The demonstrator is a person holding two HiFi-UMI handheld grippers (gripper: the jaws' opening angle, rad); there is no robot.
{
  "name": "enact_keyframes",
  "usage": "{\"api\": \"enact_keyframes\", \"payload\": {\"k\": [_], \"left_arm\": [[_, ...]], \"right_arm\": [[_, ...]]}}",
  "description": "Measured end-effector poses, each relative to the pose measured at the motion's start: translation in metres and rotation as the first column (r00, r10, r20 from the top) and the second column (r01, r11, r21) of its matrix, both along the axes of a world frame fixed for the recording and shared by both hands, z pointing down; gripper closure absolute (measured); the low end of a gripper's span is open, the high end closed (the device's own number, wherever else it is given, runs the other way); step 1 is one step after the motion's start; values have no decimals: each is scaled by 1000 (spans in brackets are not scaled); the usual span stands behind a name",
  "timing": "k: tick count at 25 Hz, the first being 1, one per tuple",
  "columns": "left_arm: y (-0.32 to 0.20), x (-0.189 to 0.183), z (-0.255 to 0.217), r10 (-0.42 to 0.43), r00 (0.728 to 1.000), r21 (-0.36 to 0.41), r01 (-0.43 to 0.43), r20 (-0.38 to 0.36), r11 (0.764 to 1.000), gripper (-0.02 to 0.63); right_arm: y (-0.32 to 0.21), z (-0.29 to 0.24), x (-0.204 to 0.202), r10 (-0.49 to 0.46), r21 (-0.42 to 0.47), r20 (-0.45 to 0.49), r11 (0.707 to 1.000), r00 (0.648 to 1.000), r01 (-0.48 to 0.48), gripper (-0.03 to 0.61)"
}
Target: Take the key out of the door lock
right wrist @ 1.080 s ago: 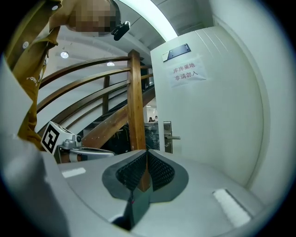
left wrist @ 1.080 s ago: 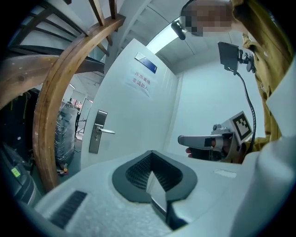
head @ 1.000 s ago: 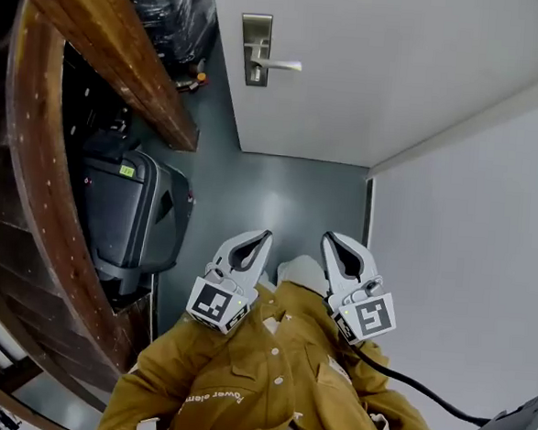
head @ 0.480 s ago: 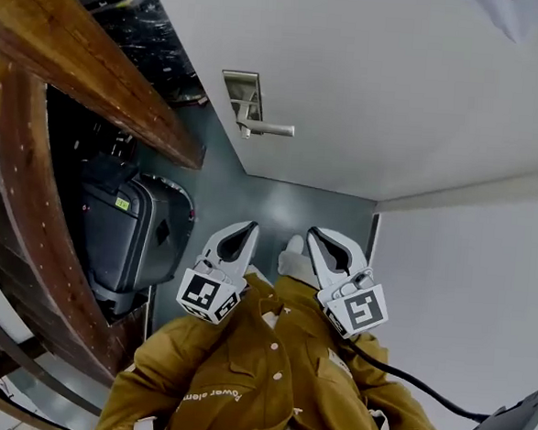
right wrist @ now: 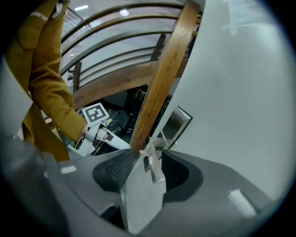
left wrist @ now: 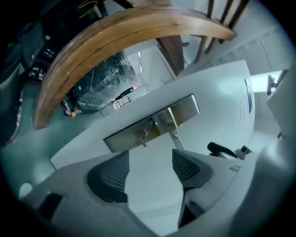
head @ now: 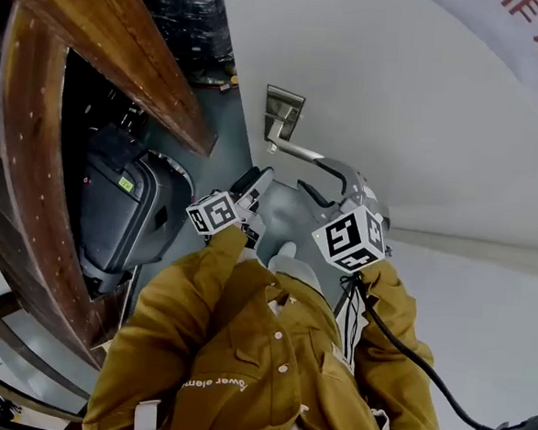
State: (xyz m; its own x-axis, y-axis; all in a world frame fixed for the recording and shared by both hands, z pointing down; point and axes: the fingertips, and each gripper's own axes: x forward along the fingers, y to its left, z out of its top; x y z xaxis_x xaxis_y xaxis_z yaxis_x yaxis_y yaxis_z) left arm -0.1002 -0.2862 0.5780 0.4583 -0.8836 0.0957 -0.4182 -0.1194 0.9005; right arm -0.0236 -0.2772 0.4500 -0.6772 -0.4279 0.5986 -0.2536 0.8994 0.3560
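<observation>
We hold both grippers up to the white door (head: 423,110). Our left gripper (left wrist: 150,159) has just been opening and its jaws stand wide apart with nothing between them. It faces the metal lock plate (left wrist: 185,108), where the key (left wrist: 143,136) sticks out of the lock, just beside the lever handle (left wrist: 175,137) and clear of the pads. Our right gripper (right wrist: 147,161) has just been opening too. The end of the lever handle lies between its spread jaws, unclamped.
</observation>
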Motion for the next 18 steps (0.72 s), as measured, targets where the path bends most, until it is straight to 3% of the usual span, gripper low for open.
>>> {"api": "enact_keyframes", "payload": {"k": [3, 7, 18], "left_arm": [[-22, -7, 2, -38, 991, 0, 38, -128, 999, 340], [-37, -9, 4, -56, 978, -7, 55, -201, 998, 356], [-56, 1, 12, -74, 956, -27, 69, -285, 997, 368]], "right_arm": [[-24, 15, -10, -45, -8, -140, 999, 989, 45, 411], [-40, 38, -12, -69, -15, -276, 998, 959, 67, 419], [-48, 66, -12, -107, -54, -371, 994, 922, 94, 456]]}}
